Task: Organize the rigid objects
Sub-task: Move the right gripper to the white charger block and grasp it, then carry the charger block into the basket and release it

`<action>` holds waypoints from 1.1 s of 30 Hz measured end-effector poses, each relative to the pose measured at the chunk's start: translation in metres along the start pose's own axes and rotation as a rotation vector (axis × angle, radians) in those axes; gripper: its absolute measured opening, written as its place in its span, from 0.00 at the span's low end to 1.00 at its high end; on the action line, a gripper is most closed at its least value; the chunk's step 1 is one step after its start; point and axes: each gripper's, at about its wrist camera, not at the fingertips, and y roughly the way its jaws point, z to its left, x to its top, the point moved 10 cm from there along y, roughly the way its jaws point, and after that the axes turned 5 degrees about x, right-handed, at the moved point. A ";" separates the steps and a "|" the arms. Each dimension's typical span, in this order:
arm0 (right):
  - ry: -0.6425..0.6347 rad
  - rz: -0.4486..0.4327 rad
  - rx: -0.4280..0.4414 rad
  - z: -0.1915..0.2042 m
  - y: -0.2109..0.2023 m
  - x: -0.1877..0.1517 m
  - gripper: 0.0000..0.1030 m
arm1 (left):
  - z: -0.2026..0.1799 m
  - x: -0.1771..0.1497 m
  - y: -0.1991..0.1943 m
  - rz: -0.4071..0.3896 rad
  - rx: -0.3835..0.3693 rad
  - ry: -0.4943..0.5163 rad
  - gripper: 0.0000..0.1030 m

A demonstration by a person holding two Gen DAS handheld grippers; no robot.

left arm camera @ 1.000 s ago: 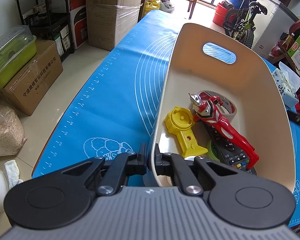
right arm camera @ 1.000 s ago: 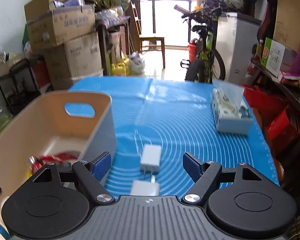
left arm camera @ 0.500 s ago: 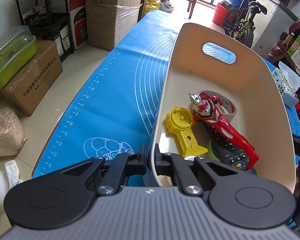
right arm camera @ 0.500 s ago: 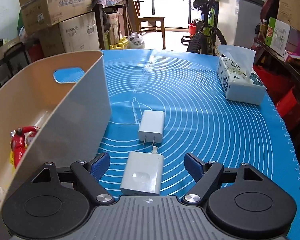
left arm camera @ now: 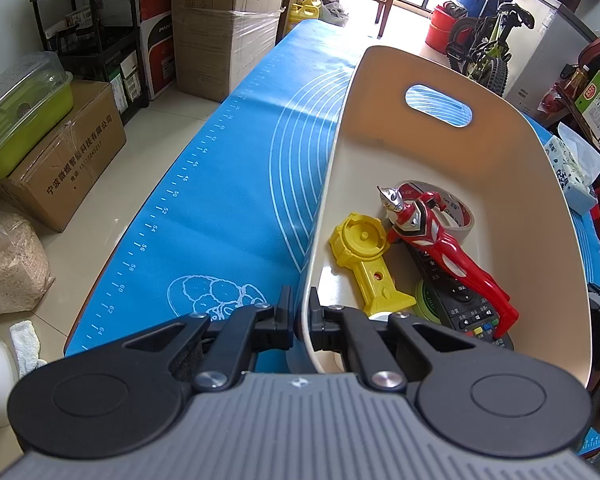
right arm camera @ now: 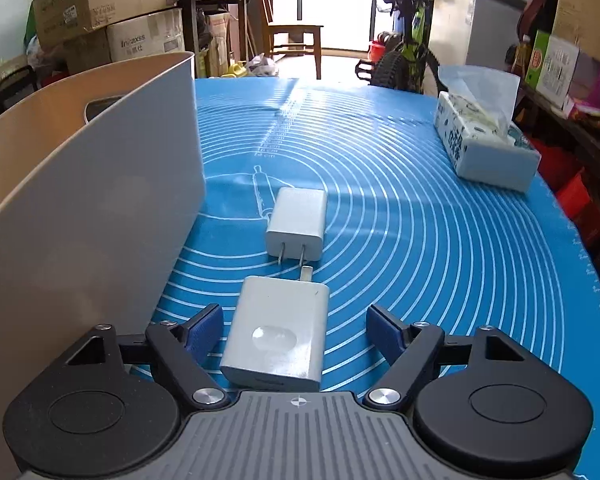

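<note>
**Left jaws pinch the bin, right jaws close in on a charger**

The left gripper [left arm camera: 299, 322] has its jaws squeezed tight on the rim of the beige bin [left arm camera: 500, 168]. Inside the bin lie a red toy figure [left arm camera: 432, 236], a yellow toy [left arm camera: 366, 254], a remote [left arm camera: 460, 308] and a tape roll [left arm camera: 458, 210].

The right gripper [right arm camera: 296, 330] has wide jaws that are closing. The big white charger [right arm camera: 280, 332] lies between them on the blue tabletop mat [right arm camera: 440, 240], and the pads do not touch it. A small white charger [right arm camera: 298, 222] lies just past it. The bin wall stands close on the left. A tissue pack [right arm camera: 484, 144] sits well apart.
</note>
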 end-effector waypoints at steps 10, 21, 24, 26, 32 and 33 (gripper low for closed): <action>-0.022 -0.034 0.008 0.008 -0.007 -0.001 0.49 | 0.000 0.000 0.000 0.000 0.000 0.000 0.07; 0.010 -0.083 -0.012 -0.004 -0.036 0.014 0.49 | 0.000 0.000 0.000 0.000 0.000 0.000 0.07; 0.012 -0.115 -0.002 -0.004 -0.050 0.030 0.49 | 0.000 0.000 0.000 0.000 0.000 -0.001 0.07; 0.008 -0.142 0.011 -0.001 -0.061 0.042 0.49 | 0.000 0.000 0.000 0.000 0.000 0.000 0.07; -0.021 -0.225 0.076 0.021 -0.095 0.083 0.49 | 0.000 0.000 0.000 0.000 0.000 -0.001 0.07; -0.026 -0.237 0.088 0.027 -0.101 0.089 0.49 | 0.000 0.000 0.000 0.000 0.000 -0.001 0.07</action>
